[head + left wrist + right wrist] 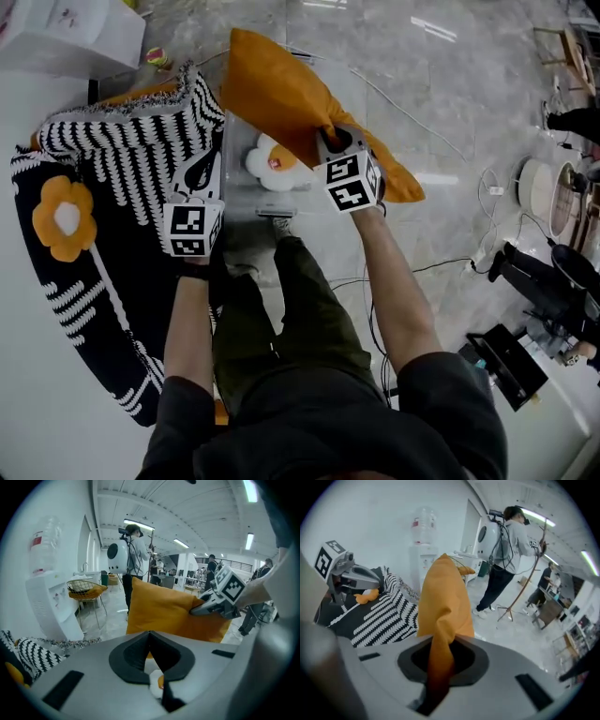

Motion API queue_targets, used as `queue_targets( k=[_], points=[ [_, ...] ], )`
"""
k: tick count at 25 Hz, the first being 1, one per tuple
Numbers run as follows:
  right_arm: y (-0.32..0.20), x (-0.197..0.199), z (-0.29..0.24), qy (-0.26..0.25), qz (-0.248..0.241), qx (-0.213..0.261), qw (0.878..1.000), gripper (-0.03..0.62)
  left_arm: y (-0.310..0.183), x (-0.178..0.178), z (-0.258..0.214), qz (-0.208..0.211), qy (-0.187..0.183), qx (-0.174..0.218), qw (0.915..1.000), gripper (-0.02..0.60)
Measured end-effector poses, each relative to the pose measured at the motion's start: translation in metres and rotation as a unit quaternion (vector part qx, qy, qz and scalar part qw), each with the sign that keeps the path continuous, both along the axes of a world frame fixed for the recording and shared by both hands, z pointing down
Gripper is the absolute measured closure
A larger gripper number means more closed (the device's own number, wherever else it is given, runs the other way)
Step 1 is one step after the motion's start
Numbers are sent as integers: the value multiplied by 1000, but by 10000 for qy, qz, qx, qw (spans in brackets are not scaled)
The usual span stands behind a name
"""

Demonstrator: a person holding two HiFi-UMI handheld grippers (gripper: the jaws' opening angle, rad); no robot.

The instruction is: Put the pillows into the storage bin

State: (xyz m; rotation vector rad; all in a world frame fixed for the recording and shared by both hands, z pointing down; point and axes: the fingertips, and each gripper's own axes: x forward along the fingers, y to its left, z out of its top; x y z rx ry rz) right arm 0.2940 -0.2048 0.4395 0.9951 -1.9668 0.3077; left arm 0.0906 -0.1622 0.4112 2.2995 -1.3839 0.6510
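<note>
An orange pillow (pixel 281 94) is gripped by one corner in the right gripper (pixel 336 141), whose jaws are pinched nearly together on the bunched fabric. In the right gripper view the cloth is seen drawn down into the dark opening of the right gripper (pixel 440 660), with the rest of the orange pillow (pixel 443 597) standing up beyond it. In the head view this pillow is seen stretched across the far and right side of a clear storage bin (pixel 239 202), which stands on the marble floor (pixel 422 75) in front of the person's legs. A fried-egg-shaped pillow (pixel 272 161), white with an orange centre, is already lying inside the bin. The left gripper (pixel 197 187) is held at the bin's left edge, over a black-and-white patterned pillow (pixel 122 159) that bears an orange flower (pixel 64 217) and lies beside the bin. In the left gripper view the jaws of the left gripper (pixel 150 656) are seen closed against each other; a white-and-orange scrap shows just below them, and whether it is nipped cannot be told.
</note>
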Motion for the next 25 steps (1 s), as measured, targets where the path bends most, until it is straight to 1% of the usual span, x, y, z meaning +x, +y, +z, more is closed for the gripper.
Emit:
queue_targets(
  k=[4,8,11,14,19,20,23,25],
  points=[
    [1,15,39,-295,777,-239,9963,546,1,11,33,103,-25,-231,9997,577],
    [6,30,77,-653,1572,-502,9841,545,3,17,60,175,-53,-447,9988,578],
    [12,36,107,-754,1946,-674,9756,544,3,18,77,208,-81,-544,9983,577],
    [18,39,138,-716,2106,-799,9717,543,5,16,93,211,-93,-629,9978,577],
    [22,47,194,-459,2153,-991,9704,515,8,18,129,207,-81,-788,9966,577],
    [23,49,205,-441,2170,-1044,9696,500,11,19,136,202,-78,-841,9962,577],
    [26,51,236,-351,2137,-1225,9686,426,23,22,155,182,-79,-1016,9946,577],
    [19,50,252,-285,2031,-1231,9710,410,27,23,168,146,-81,-1104,9937,577]
  ],
)
